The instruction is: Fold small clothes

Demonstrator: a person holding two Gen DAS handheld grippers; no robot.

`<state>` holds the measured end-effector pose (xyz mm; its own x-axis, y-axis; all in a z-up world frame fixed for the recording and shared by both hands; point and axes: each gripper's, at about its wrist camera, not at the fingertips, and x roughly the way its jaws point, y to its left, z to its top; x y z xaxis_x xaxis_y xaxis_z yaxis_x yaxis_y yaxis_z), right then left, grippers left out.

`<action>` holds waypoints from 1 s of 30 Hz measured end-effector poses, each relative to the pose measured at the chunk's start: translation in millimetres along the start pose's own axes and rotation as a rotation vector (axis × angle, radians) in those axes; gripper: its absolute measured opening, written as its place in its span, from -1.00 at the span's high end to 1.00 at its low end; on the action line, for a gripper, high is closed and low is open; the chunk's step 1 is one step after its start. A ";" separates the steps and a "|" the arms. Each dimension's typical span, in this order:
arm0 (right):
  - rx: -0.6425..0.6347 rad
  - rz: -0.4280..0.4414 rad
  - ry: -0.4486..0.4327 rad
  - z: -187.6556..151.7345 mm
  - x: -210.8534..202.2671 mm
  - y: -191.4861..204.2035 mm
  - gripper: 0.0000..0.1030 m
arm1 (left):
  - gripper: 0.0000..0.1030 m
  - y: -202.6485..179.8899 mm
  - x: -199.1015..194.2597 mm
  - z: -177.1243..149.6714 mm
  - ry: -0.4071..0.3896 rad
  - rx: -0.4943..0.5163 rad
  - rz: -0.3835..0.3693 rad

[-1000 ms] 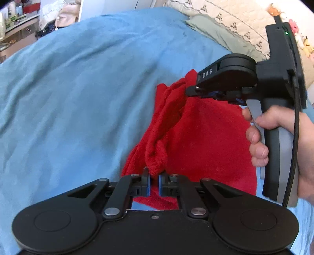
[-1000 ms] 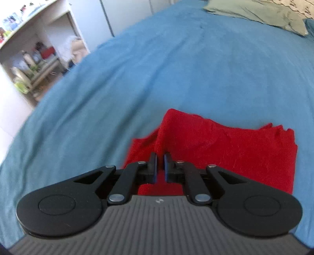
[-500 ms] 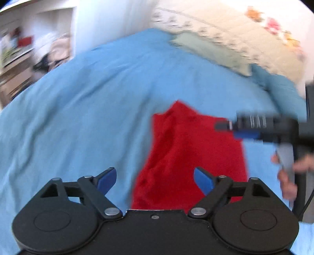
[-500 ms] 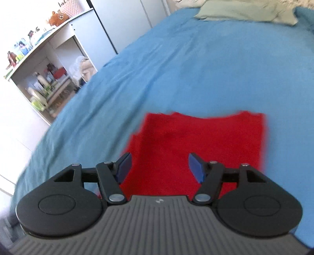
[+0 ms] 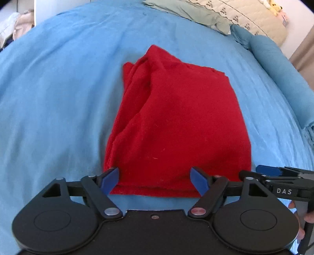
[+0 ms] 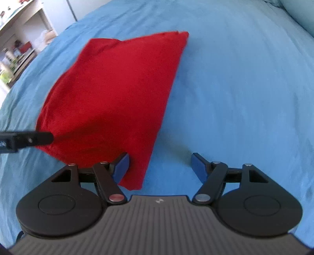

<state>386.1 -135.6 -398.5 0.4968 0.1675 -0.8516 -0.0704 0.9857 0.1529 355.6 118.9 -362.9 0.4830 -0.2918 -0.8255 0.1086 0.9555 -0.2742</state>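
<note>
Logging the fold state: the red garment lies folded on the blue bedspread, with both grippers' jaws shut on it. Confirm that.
Wrong on the jaws. In both wrist views the left gripper and right gripper stand open, holding nothing. The red garment does lie folded on the blue bedspread.

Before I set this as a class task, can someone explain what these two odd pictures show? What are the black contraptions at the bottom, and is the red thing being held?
No robot here: a person holds a hand-gripped claw in each hand, and each claw carries a camera looking forward along its two blue-tipped fingers. One picture comes from the left claw, the other from the right claw. Both are open and hold nothing. A folded red garment lies on the blue bedspread, with pillows beyond. The right claw's left finger is beside the garment's near corner.
</note>
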 end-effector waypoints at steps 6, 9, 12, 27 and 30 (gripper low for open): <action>0.005 0.017 -0.014 16.4 -22.7 -2.8 -0.70 | -0.71 -6.8 -28.6 26.1 -0.033 0.027 -0.029; 0.028 0.062 -0.034 39.1 -39.0 -13.1 -0.95 | -1.00 -6.6 -30.0 62.5 -0.039 0.075 -0.022; 0.078 0.132 -0.031 69.2 -41.6 -25.5 -0.98 | -1.00 5.6 -7.1 99.4 0.009 0.069 -0.033; 0.297 0.288 0.076 82.6 39.4 -47.4 -0.68 | -0.57 25.7 59.6 109.1 0.142 0.066 -0.074; 0.322 0.301 0.074 79.9 44.9 -47.7 -0.65 | -0.57 28.9 62.7 107.5 0.152 0.039 -0.072</action>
<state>480.8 -176.3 -403.9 0.4311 0.4588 -0.7769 0.0760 0.8395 0.5380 482.4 132.8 -369.6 0.3364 -0.3601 -0.8701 0.1733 0.9319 -0.3186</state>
